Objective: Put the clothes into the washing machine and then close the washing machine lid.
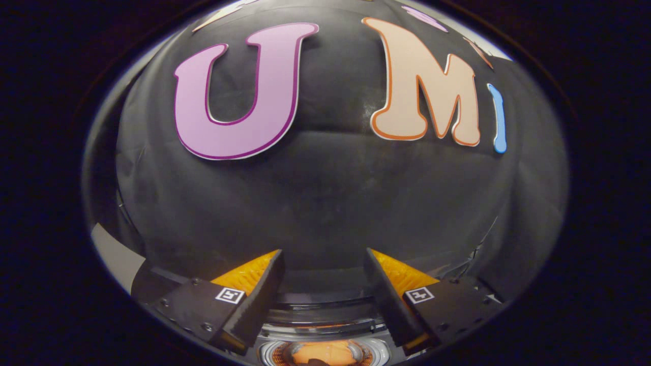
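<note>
A black cloth wall (325, 193) hangs straight ahead, faintly creased, with a pale strip (114, 256) beside its lower corner.

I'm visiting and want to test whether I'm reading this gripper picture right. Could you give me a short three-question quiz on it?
1. True or false: the gripper holds a piece of clothing between its fingers.
2. What lies straight ahead of the fingers? A) an open cupboard B) the booth's black cloth wall C) a person's hand
3. Fill in: low between the fingers sits a round, shiny-rimmed opening with something ____ coloured in it.

Key
1. False. The fingers stand apart with nothing between them.
2. B.
3. Orange. It may be clothing in the washing machine, but too little shows to be sure.
</note>
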`<control>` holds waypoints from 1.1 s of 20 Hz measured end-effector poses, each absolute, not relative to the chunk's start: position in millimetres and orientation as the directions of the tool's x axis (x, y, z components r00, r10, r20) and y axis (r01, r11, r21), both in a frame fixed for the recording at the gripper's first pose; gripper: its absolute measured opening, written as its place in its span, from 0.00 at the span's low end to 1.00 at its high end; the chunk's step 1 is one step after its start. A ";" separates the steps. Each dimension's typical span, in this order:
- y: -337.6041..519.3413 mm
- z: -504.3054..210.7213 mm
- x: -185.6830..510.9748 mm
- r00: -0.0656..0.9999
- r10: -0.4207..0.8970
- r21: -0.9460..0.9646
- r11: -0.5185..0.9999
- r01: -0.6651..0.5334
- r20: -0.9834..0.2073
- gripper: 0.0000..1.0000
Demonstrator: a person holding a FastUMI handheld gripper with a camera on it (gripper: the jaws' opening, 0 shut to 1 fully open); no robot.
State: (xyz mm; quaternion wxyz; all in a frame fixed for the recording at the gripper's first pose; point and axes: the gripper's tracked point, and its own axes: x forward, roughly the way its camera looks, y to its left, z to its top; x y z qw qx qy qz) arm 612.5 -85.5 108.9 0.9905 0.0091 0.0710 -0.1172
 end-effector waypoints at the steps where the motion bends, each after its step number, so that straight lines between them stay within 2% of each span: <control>1: -85.6 108.8 611.5 0.962 -0.232 0.002 0.972 0.235 -0.146 0.99; 22: -75.8 87.2 537.0 0.958 -0.232 -0.009 0.972 0.234 -0.171 0.98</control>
